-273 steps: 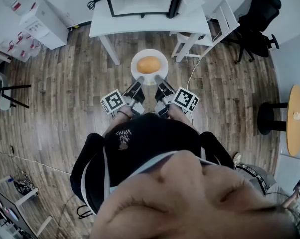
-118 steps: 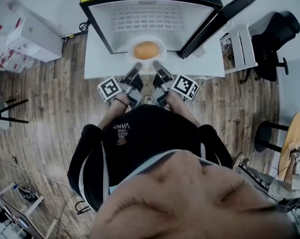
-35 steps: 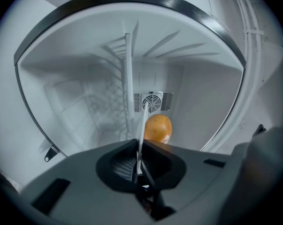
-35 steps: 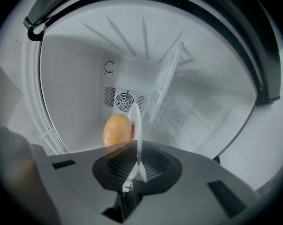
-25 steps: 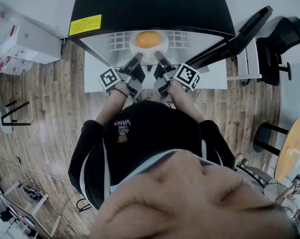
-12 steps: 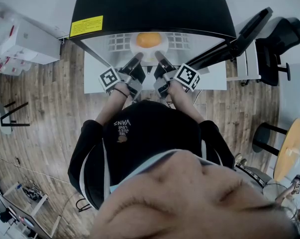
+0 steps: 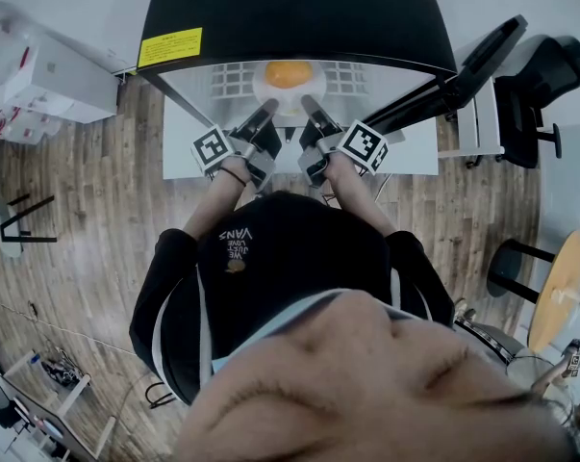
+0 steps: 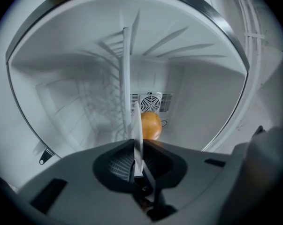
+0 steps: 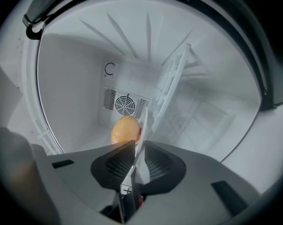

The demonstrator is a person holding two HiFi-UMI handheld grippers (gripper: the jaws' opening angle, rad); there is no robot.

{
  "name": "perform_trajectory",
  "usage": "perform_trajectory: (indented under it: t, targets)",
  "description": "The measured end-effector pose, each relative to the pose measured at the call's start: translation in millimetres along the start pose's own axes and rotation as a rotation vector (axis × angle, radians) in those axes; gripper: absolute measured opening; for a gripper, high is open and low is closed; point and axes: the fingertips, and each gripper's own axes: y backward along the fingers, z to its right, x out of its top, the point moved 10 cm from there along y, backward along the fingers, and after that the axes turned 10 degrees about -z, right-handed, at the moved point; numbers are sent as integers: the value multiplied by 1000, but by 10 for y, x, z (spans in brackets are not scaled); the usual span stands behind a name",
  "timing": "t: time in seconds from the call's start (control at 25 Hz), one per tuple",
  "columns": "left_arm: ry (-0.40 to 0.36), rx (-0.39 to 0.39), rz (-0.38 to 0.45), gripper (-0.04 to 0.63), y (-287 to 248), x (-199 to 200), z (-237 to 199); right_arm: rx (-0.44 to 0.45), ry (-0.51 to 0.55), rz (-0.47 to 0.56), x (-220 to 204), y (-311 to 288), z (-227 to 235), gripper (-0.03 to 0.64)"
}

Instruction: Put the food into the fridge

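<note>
right tongs (image 9: 135,149): just opening, plate rim (image 9: 143,123) between | orange food (image 9: 124,130) on it | fan grille (image 9: 125,105) behind

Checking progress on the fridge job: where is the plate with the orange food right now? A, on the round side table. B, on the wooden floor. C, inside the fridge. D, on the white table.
C: the plate and its orange food are within the walls of the fridge, and the left gripper view shows the food before the fan grille on the back wall.
</note>
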Motion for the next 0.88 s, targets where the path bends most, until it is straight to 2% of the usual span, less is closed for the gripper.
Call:
perform_trajectory:
  t: [0.56, 0.64, 0.72, 0.88]
  targets:
    - [-10, -27, 11, 55, 20, 24, 21, -15, 41, 27, 33, -16, -13, 61]
    - [-17, -28, 11, 55, 32, 31, 26, -19, 46, 41, 37, -6, -4, 79]
    - [-24, -26, 12, 55, 47, 37, 27, -23, 53, 44, 40, 5, 3, 127]
    - [-37, -20, 18, 55, 84, 40, 24, -27, 66, 35, 30, 22, -6, 150]
